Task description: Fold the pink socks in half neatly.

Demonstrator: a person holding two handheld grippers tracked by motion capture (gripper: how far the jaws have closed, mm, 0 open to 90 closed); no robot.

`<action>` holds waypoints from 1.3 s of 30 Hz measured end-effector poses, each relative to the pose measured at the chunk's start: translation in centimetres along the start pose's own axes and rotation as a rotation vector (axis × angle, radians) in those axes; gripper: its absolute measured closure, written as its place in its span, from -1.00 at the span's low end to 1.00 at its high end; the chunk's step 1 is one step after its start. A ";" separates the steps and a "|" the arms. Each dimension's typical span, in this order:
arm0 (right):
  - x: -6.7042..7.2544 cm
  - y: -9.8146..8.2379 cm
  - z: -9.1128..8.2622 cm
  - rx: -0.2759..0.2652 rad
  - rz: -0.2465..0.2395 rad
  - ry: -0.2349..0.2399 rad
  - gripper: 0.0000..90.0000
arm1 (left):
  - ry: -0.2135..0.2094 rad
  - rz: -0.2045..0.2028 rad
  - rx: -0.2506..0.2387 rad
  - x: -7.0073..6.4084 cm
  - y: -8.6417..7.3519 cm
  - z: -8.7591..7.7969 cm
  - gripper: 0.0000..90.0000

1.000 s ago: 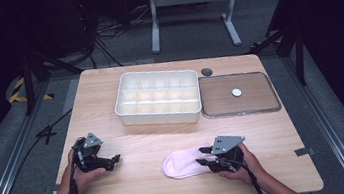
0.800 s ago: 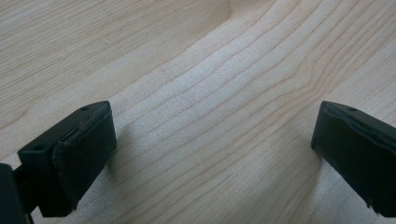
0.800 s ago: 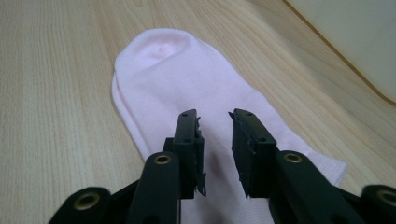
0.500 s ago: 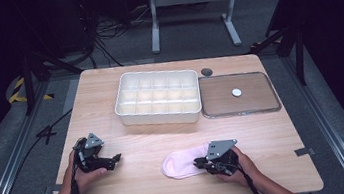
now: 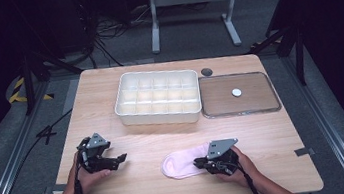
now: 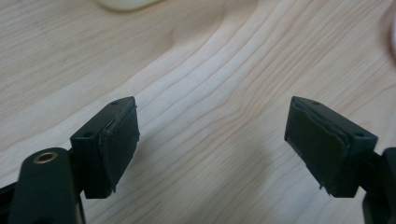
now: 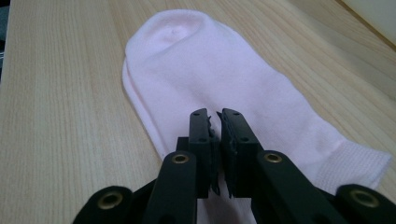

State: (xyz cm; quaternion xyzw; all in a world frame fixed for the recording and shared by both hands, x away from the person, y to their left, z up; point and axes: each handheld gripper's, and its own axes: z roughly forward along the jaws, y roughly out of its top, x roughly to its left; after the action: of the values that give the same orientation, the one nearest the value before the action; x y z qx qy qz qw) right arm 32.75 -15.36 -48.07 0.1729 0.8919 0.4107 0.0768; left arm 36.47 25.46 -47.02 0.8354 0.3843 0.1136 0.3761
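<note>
Right gripper clamped, seemingly pinching pink sock, near table front edge. Left gripper closing, empty, wood free around. Divided tray beyond sock, apparently empty.

Pink sock flat near table edge, right gripper at its right end. Left gripper near left, well apart from sock. White divided tray far centre, flat lid just right of it.

Sock on table, before compartment box, left of tray.
</note>
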 end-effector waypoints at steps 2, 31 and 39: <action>0.0 0.0 0.0 0.001 -0.001 -0.001 0.85 | -0.028 0.007 -0.013 -0.9 0.5 0.2 -0.56; 0.1 0.0 0.0 0.003 -0.013 -0.003 0.86 | -0.179 0.170 0.020 -11.1 4.2 6.6 -0.30; 0.1 0.0 0.0 0.001 -0.013 -0.003 0.86 | -0.156 0.202 0.040 -11.4 3.9 7.2 -0.31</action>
State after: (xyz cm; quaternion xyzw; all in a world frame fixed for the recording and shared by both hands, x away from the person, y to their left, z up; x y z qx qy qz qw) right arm 32.71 -15.32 -48.08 0.1677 0.8930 0.4097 0.0806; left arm 34.34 11.66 -48.06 0.8834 0.2699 0.0779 0.3750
